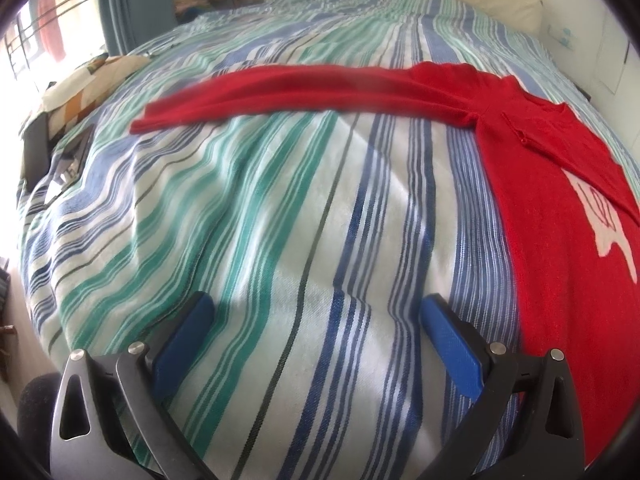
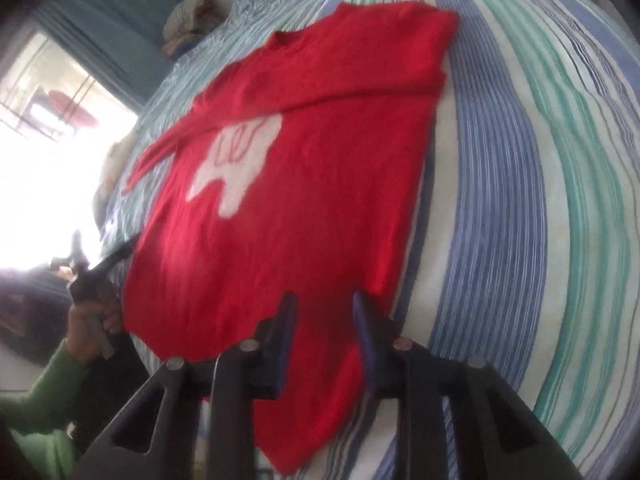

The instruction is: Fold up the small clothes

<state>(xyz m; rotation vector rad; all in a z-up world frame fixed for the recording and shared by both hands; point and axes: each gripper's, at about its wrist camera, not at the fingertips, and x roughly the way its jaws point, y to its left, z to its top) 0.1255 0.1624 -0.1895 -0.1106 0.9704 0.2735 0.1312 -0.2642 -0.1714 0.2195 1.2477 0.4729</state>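
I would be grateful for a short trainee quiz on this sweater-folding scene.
1. True or false: the left gripper is holding the sweater.
2. What colour is the motif on the sweater's front? A) white B) black C) green
3. Fill in: the sweater lies on a striped ___.

Key: 1. False; its jaws stand open over the bare bedspread. 2. A. 3. bedspread.
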